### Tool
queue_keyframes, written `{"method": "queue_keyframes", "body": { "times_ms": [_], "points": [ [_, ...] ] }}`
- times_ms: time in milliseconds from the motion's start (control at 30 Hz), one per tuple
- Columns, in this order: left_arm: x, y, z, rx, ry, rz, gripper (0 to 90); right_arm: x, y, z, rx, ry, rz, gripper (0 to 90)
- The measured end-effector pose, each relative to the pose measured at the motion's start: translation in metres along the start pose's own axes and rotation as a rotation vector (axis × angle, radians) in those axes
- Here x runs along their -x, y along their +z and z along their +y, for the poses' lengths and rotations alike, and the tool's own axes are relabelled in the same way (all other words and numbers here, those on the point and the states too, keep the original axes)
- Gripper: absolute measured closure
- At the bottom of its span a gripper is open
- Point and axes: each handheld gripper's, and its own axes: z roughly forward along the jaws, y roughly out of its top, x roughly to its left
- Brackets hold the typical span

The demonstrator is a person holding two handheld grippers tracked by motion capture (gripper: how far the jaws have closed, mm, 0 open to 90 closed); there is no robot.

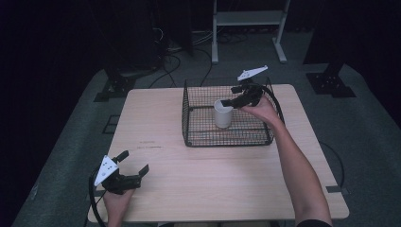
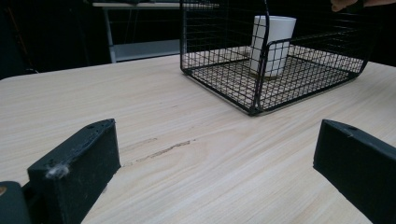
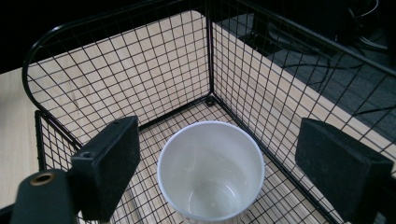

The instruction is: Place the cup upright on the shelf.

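**Operator:** High view status: my right gripper (image 1: 230, 102) is positioned over the black wire basket (image 1: 194, 101) on the far half of the wooden table (image 1: 227, 179). A white cup (image 1: 222, 115) stands upright inside the basket, on its mesh floor.

**Checker:** Jaw condition, right side?

**Operator:** Right gripper view: my jaws are spread wide, one on each side of the cup (image 3: 211, 169), above its rim and not touching it. The cup's mouth faces the camera and its interior shows no contents. The cup sits near a basket (image 3: 210, 56) corner.

**Checker:** Left side?

**Operator:** My left gripper (image 1: 135, 170) is low over the near left corner of the table, well apart from the basket. Left gripper view: jaws wide apart, bare table (image 2: 196, 163) between them, nothing held. The basket (image 2: 254, 93) and cup (image 2: 272, 44) appear farther ahead.
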Motion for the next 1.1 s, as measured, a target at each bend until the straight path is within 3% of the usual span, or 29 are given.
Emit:
{"method": "queue_keyframes", "body": {
  "times_ms": [167,467,667,1100],
  "points": [
    [0.0,0.0,0.0,0.0,0.0,-0.003,0.0,-0.004,-0.009,0.003,0.012,0.002,0.028,13.3],
    [0.0,0.0,0.0,0.001,0.002,-0.004,0.0,-0.011,-0.024,0.002,0.057,0.016,0.034,13.3],
    [0.001,-0.001,0.0,0.002,0.005,-0.003,0.0,-0.012,-0.03,-0.001,0.053,0.027,0.033,13.3],
    [0.001,-0.001,0.0,0.003,0.007,-0.004,0.0,-0.022,-0.047,-0.003,0.062,0.004,0.047,13.4]
  ]
}}
